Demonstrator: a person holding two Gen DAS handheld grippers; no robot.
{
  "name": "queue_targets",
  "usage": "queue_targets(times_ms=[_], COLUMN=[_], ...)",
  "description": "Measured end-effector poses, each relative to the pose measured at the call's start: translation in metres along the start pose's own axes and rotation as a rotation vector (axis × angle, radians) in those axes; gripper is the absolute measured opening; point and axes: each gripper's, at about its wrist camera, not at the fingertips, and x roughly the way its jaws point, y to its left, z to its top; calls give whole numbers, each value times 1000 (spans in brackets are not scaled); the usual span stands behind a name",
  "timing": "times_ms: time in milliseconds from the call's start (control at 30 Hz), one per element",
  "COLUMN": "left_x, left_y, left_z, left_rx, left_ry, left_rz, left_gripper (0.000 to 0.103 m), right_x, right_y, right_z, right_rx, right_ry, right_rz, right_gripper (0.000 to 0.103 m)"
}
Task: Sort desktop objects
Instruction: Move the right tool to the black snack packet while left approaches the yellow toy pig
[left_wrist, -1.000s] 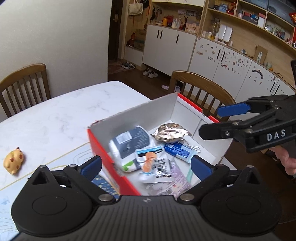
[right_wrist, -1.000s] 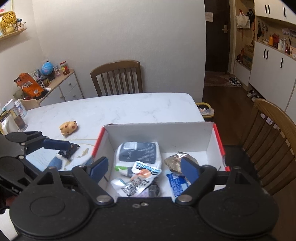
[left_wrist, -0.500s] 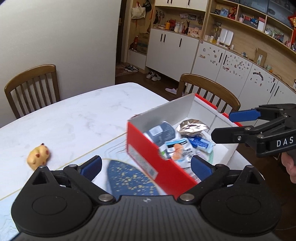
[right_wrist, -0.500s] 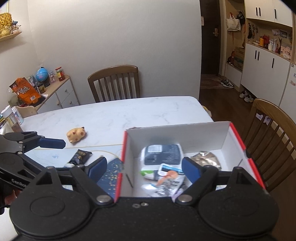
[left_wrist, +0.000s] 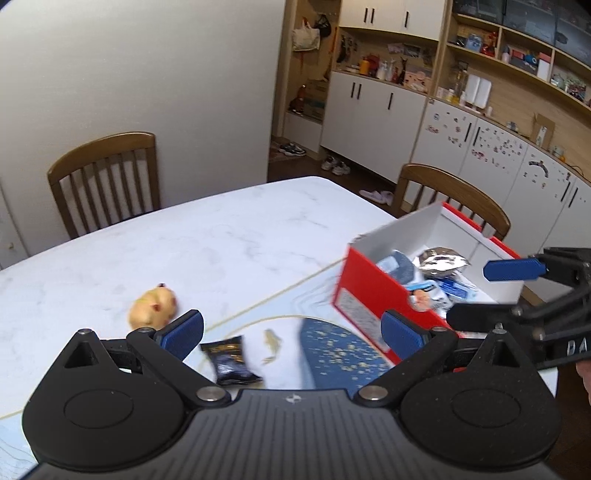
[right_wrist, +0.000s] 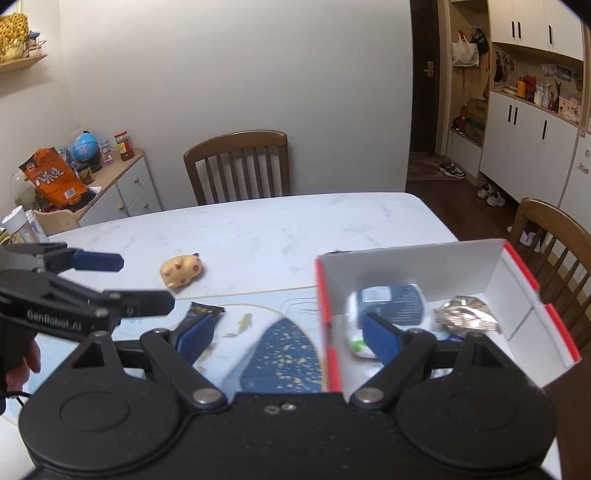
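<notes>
A white-marbled bench (right_wrist: 280, 229) is seen; the cardboard box (right_wrist: 413, 266) is red outside, white inside; the pig toy (right_wrist: 181, 271) is yellow with red spots.

A wooden chair (right_wrist: 238, 166) stands pushed in at the far edge of the marble table (right_wrist: 280, 229), and a second chair (left_wrist: 452, 195) sits at the table's side, nearer the white cabinets (left_wrist: 373, 110). Off the table's other side a low drawer unit (right_wrist: 125, 188) carries an orange snack bag (right_wrist: 51, 177), a small globe (right_wrist: 85, 146) and a red-lidded jar (right_wrist: 123, 146) (shoes (left_wrist: 336, 166) lie under the cabinets)
</notes>
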Motion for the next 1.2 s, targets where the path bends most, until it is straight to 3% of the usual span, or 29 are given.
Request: queue_targets(times_ms=[567,1200], left_x=[17,80], left_y=[64,123], left_z=[-5,-11], left_rx=[-1,-14], left_ry=[8,36], left_rz=[54,82], left_gripper=[103,103], right_x=[44,116], right_y=[68,111], right_z=[-6,-15], right_rx=[-24,-73], right_ry=[8,38], right_rz=[26,17], right_gripper=[88,87])
